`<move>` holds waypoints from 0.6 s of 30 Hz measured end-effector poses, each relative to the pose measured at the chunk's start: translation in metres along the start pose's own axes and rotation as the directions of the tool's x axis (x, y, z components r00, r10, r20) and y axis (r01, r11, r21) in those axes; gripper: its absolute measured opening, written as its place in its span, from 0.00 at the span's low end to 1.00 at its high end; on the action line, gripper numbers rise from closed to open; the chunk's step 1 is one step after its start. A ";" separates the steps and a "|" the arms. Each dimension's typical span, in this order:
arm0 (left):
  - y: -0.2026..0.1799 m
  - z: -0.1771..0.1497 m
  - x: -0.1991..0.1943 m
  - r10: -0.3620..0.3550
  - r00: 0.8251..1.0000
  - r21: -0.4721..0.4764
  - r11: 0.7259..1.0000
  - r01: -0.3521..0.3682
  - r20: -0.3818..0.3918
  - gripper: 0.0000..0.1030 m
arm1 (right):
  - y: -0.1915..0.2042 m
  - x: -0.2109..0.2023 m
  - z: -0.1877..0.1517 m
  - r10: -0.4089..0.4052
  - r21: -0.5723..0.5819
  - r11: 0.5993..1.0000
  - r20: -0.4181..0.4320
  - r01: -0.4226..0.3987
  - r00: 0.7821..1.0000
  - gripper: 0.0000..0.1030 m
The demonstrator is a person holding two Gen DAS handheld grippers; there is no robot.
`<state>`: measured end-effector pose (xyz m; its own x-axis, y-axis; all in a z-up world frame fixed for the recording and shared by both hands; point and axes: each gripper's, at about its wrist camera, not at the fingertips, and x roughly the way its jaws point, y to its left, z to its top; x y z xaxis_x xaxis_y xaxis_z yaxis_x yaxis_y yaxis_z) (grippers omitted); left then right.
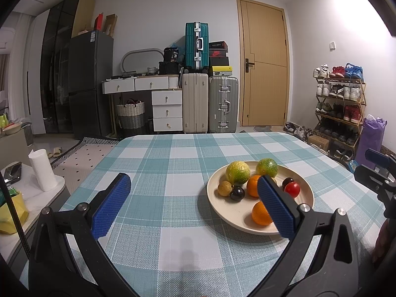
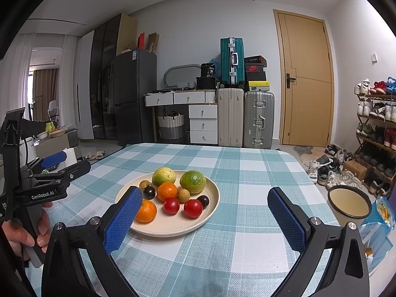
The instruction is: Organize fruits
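Both tongs are seen spread wide and empty: left tongs (image 1: pixel 193 185) over bare checked cloth at lower centre of the left wrist view, right tongs (image 2: pixel 205 199) likewise in the right wrist view. The fruits are all gathered on the cream plate (image 2: pixel 212 198), left of centre in the right wrist view, resting on the table (image 2: pixel 247 247).

On the plate are noted two green citrus (image 2: pixel 192 182), two oranges (image 2: pixel 146 211), two red tomatoes (image 2: pixel 193 208), dark plums (image 2: pixel 149 192) and small brown longans (image 2: pixel 184 195), several touching.

Risks judged:
- Round fruit packed closely; a nudge to one is likely to roll its neighbours over the shallow rim.
- Tomatoes may be bruised if clamped hard.
- An empty bowl (image 2: pixel 350 201) sits at the right table edge and could be knocked off by a wide sweep.
- The two tongs could collide over the plate.
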<state>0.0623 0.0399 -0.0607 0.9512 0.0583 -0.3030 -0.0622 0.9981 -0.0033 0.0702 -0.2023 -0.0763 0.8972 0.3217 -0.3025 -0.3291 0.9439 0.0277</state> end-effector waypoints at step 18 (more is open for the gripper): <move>0.000 0.000 0.001 0.000 1.000 0.000 1.000 0.000 -0.001 0.99 | 0.002 -0.007 0.003 0.008 -0.011 1.000 0.001 -0.008 1.000 1.00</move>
<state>0.0631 0.0404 -0.0612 0.9510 0.0584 -0.3036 -0.0624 0.9980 -0.0035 0.0639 -0.2021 -0.0712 0.8947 0.3294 -0.3017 -0.3398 0.9403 0.0192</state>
